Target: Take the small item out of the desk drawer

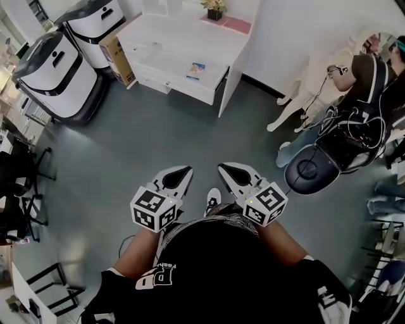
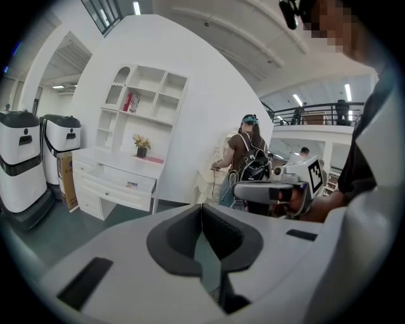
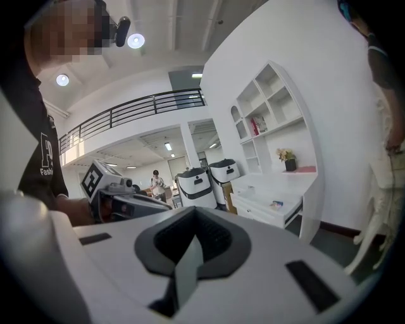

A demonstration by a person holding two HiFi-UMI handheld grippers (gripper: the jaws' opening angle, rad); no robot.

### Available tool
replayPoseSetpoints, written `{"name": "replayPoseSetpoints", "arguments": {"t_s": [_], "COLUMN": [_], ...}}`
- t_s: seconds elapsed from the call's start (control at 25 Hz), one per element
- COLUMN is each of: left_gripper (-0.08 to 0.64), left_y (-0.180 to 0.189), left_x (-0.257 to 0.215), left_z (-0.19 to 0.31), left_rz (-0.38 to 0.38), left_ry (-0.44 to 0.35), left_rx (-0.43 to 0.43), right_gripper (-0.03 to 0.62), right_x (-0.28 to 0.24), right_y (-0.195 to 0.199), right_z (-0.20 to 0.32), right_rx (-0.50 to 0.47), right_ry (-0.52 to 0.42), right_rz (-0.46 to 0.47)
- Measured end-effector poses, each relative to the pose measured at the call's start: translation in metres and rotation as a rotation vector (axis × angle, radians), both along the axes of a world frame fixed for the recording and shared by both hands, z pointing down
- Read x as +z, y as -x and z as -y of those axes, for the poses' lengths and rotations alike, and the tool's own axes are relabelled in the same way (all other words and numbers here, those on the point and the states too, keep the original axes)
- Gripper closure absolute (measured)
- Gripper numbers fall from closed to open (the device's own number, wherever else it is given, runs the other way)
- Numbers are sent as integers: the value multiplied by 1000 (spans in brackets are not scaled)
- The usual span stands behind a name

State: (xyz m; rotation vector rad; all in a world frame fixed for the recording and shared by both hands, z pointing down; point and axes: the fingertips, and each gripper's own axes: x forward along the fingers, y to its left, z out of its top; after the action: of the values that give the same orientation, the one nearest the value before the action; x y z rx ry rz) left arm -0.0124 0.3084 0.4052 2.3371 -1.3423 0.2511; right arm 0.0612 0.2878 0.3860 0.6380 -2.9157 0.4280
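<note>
Grippers, both closed and empty. Left gripper (image 1: 187, 171): jaws pressed together down to the tips, nothing between them. Right gripper (image 1: 223, 168): the same, jaws met along a thin line, nothing held. Carried side by side in front of a black-shirted torso, marker cubes nearest the body, tips leaning slightly toward each other, close but apart. Pointed roughly level toward the far wall.

Just below and between them, toe of a white shoe (image 1: 213, 199) on grey floor (image 1: 145, 145). Well ahead across the floor, white desk (image 1: 183, 31) against the wall, its drawer (image 1: 180, 90) pulled out. Inside the drawer, toward its right end, small item (image 1: 196, 69): flat, blue and white, lying on the drawer bottom, well apart from both grippers.

On the desktop, small potted plant (image 1: 215, 9) beside a pink mat (image 1: 231, 24). Above the desk, white shelf unit (image 2: 143, 101) with open compartments, something red in one of them. Left of the desk, cardboard box (image 1: 118, 56), then two white-and-black machines (image 1: 56, 71) standing side by side. Off to the right, another person (image 1: 364, 69) with a bundle of cables, beside a dark rounded base (image 1: 310, 169) on the floor.
</note>
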Motion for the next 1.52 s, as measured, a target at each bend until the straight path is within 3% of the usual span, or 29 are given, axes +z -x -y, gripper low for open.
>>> {"name": "replayPoseSetpoints", "arguments": {"t_s": [0.6, 0.88, 1.16, 1.52], "left_gripper": [545, 545, 545, 545], "left_y": [-29, -31, -37, -40], "left_x": [-8, 3, 17, 13], "left_z": [146, 173, 196, 255], "left_rz": [114, 128, 141, 157], "left_ry": [-25, 16, 37, -13], "left_rx": [1, -13, 26, 108], "right_gripper": [583, 583, 583, 583], "right_x": [-7, -7, 4, 6], "right_y": [-20, -31, -40, -43], "right_z": [149, 171, 192, 238], "right_rx": [-27, -33, 15, 94], "right_ry": [-1, 8, 38, 33], "right_rz": [37, 42, 33, 8]}}
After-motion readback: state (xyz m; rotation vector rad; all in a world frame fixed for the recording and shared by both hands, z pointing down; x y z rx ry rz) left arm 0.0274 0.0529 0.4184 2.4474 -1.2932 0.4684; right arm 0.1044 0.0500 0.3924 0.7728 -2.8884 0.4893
